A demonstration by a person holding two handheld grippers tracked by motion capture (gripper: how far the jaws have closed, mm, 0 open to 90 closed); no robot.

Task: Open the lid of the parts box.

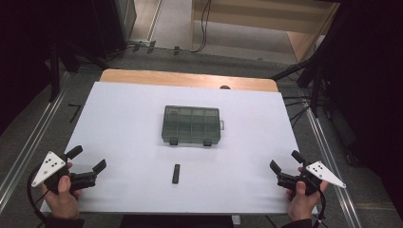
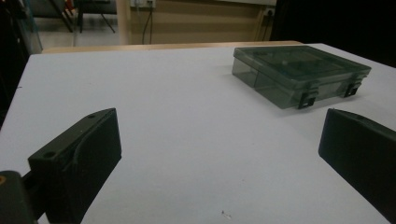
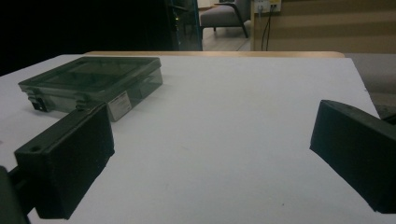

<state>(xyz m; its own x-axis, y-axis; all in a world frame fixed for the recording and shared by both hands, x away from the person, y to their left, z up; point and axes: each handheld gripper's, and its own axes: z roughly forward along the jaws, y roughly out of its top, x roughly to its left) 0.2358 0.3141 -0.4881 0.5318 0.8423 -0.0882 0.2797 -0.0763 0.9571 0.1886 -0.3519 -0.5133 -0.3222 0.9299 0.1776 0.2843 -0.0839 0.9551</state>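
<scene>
Smoky plastic box (image 1: 191,125) mid-table, lid shut, contents unclear thru lid

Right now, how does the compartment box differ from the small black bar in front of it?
The compartment box is wide, see-through grey, with a closed lid and two dark latches; the small black bar is slim, solid and opaque. The box lies with its long side across the table; the bar points away from the person. The box sits mid-table; the bar lies nearer the person. Both rest flat, untouched, apart from the open left gripper and right gripper.
</scene>
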